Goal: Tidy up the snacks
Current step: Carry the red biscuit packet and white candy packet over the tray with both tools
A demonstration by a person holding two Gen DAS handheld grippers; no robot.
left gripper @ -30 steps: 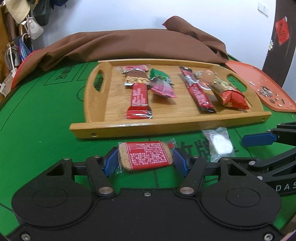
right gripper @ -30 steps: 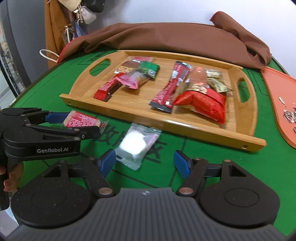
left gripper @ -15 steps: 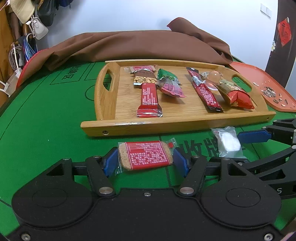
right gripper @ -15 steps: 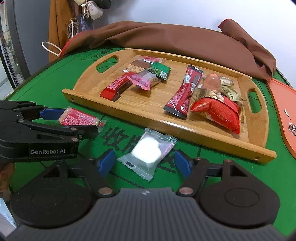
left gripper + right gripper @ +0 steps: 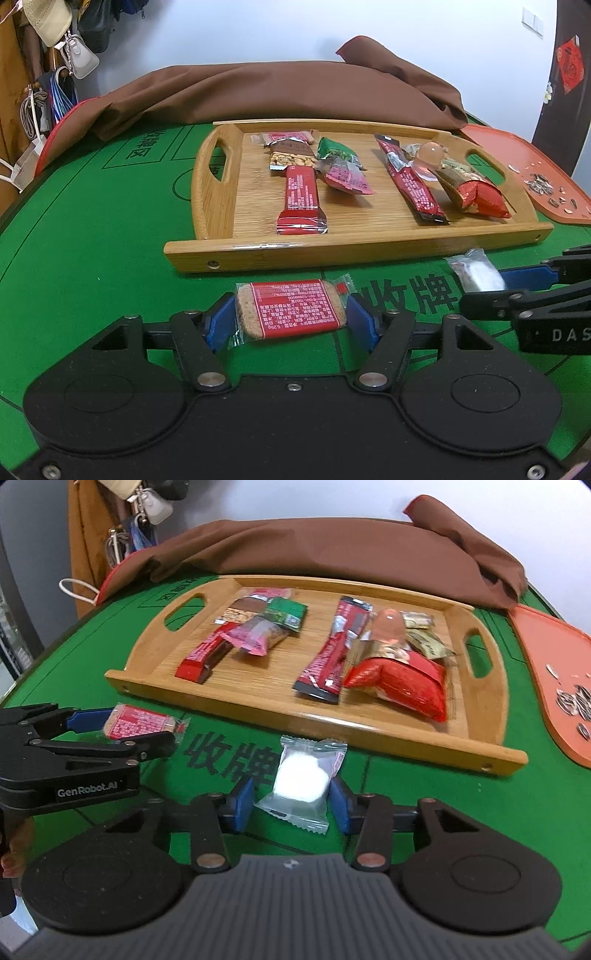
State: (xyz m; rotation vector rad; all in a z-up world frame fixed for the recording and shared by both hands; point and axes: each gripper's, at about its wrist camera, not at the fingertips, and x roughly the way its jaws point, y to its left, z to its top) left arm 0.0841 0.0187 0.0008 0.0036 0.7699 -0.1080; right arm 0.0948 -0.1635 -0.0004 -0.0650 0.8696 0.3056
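Here the left gripper (image 5: pixel 291 321) pinches a red-labelled biscuit bar in clear wrap (image 5: pixel 291 308), long axis running left-right, near the bamboo tray's (image 5: pixel 332 254) front edge. The right gripper (image 5: pixel 291 803) closes around a clear-wrapped white round sweet (image 5: pixel 301 782), pads seemingly touching, on the green felt table (image 5: pixel 92 221).

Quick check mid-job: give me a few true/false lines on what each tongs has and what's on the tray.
1. The left tongs grip the biscuit. True.
2. The white candy lies on the tray. False: it is on the green table, between the right tongs' fingers.
3. The sunflower seeds sit on the tray. False: on the orange mat.
4. The brown cloth lies behind the tray. True.
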